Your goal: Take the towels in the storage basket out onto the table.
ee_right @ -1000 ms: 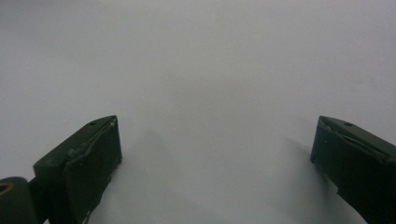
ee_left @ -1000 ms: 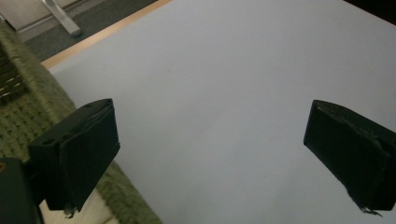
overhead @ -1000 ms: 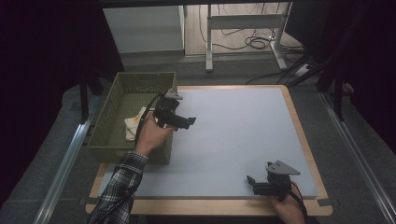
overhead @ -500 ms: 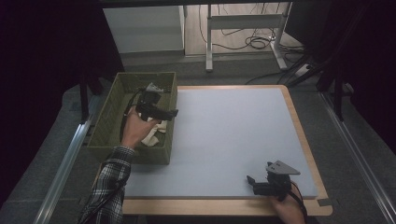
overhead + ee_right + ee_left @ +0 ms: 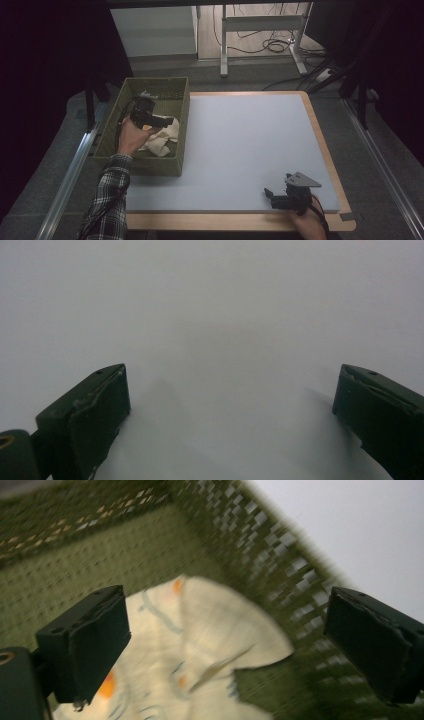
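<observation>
The left gripper (image 5: 167, 120) is hovering inside the olive-green woven rectangular basket (image 5: 182, 107), which is sitting at about ten o'clock on the pale grey mat (image 5: 240, 145), against its left edge. In the left gripper view its jaws are standing wide apart, gripping nothing, and pointing down at the crumpled cream cloth with orange and grey-blue markings (image 5: 200, 645). That cloth is lying on the basket floor (image 5: 90, 570), close to the woven side wall (image 5: 260, 550) at two o'clock in that view; from above, the cloth (image 5: 162, 140) is lying in the near half of the basket, just below the gripper.

The right gripper (image 5: 270, 197) is resting at about five o'clock on the mat, near the light wooden table edge (image 5: 225, 221), well apart from the basket. In the right gripper view its jaws are also spread wide, with bare grey mat (image 5: 215, 330) between them.
</observation>
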{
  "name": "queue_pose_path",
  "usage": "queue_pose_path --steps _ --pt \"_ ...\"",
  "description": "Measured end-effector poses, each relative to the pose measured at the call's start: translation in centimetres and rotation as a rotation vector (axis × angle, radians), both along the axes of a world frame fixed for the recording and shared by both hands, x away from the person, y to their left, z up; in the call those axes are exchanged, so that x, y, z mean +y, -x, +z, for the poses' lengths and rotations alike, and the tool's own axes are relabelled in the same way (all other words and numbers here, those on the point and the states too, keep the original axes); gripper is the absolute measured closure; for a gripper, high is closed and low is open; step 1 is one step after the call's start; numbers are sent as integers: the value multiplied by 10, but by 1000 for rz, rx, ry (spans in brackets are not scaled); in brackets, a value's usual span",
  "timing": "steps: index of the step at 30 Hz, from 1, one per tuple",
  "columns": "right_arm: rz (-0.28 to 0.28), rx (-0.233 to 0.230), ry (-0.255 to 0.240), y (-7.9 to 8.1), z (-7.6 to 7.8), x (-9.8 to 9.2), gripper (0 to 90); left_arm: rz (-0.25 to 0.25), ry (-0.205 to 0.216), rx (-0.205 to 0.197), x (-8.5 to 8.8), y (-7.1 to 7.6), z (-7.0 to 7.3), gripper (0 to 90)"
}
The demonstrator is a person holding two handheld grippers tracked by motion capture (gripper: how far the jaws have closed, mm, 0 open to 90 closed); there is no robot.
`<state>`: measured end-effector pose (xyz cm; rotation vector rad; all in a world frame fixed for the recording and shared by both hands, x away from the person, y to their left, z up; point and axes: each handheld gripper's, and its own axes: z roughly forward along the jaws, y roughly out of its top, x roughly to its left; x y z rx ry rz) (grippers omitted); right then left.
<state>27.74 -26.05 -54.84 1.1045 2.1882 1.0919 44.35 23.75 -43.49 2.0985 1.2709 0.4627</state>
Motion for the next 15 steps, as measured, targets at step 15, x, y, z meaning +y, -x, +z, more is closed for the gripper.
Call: queue_pose_path --steps 15 --pt "0 -1 0 0 0 0 20 5 -143 182 12 -17 -37 270"
